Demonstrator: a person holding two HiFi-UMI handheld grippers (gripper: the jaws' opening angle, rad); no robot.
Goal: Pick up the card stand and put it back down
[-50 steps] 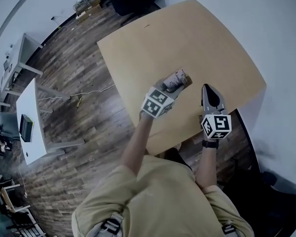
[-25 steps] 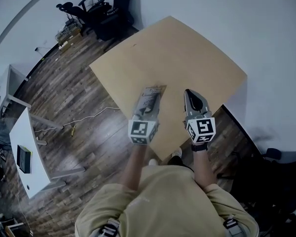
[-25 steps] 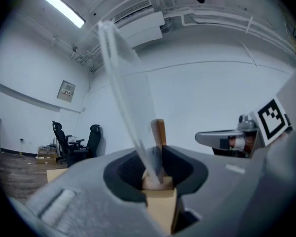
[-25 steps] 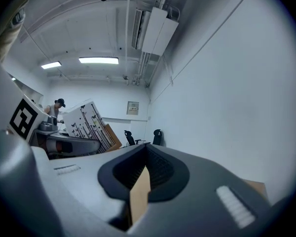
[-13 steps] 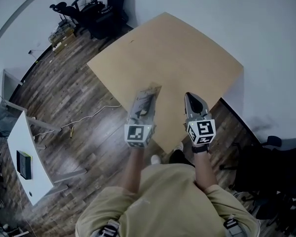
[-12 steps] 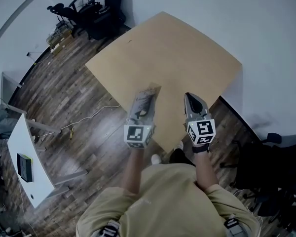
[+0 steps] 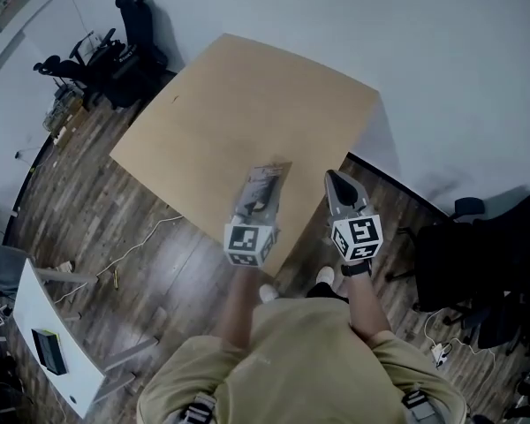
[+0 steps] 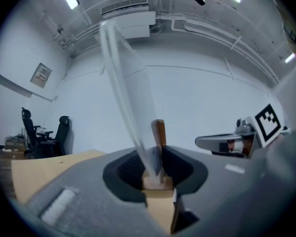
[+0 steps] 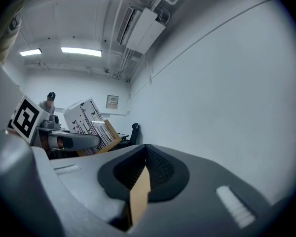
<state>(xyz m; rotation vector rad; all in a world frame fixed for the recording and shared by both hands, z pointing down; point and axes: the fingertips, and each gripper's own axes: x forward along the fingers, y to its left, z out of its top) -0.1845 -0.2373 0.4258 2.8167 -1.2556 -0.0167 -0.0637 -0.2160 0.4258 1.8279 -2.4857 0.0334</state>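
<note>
The card stand (image 7: 263, 186) is a clear panel holding a printed card, set in a wooden base. My left gripper (image 7: 254, 210) is shut on it and holds it in the air over the near corner of the tan table (image 7: 238, 104). In the left gripper view the wooden base (image 8: 157, 182) sits pinched between the jaws, and the clear panel (image 8: 127, 93) leans up and to the left. My right gripper (image 7: 335, 181) hovers beside it, shut and with nothing in it. The right gripper view shows the card stand (image 9: 91, 120) off to the left.
Black office chairs (image 7: 115, 51) stand beyond the table's far left corner. Another black chair (image 7: 481, 263) is at the right by the wall. A white desk (image 7: 57, 360) stands at the lower left. A cable (image 7: 150, 237) lies on the wooden floor.
The left gripper has turned the card stand from pointing right to pointing away and drawn it back toward the table's near corner. Over the last half second only the head view shifted.
</note>
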